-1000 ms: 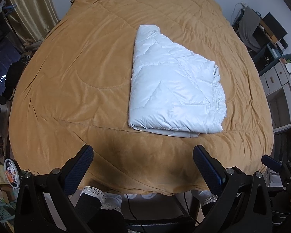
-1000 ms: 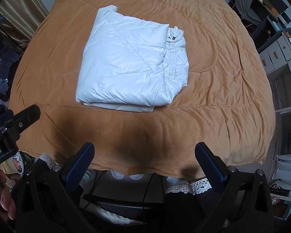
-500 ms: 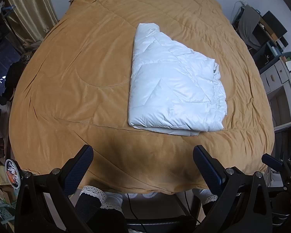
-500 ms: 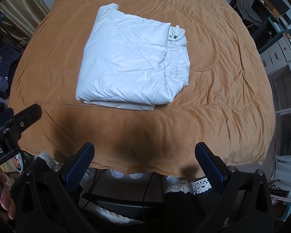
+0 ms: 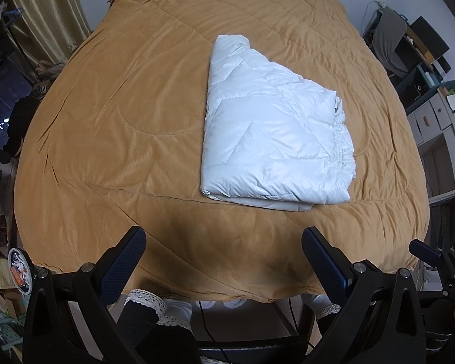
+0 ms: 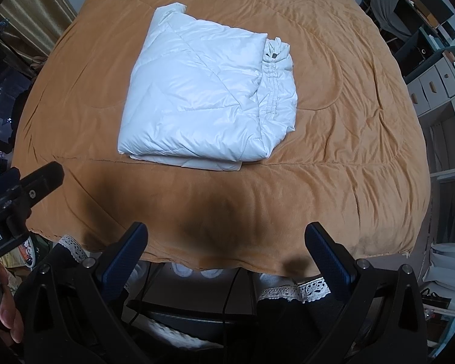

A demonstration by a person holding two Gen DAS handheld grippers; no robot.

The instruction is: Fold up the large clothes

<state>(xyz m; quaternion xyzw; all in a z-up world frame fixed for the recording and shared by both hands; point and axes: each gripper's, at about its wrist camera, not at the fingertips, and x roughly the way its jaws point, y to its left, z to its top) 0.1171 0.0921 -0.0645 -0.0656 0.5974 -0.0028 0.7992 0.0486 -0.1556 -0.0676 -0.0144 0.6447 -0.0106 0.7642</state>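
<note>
Now: folded white jacket rests on the bed, both tools released

Over at the left edge of the left wrist view, a gold curtain (image 5: 48, 21) hangs beside the bed (image 5: 112, 139), which is covered by an orange-tan quilted spread. Next, the left hand-held gripper (image 5: 224, 257) hangs above the near edge of the bed with its blue-padded fingers (image 5: 124, 261) spread wide and nothing between them. Further right, the white puffer jacket (image 5: 273, 136) lies folded into a compact bundle on the spread, right of the bed's centre in this view, well apart from the gripper. Its gathered hem runs along the right side of the bundle. Beyond the bed's right side stands a shelf unit (image 5: 433, 121) with drawers.

Seen from the right wrist view, the jacket (image 6: 203, 97) sits left of centre, and the right hand-held gripper (image 6: 227, 248) is likewise released, empty, over the bed's near edge (image 6: 227, 261). The left tool's black body (image 6: 18, 194) shows at the left margin.
</note>
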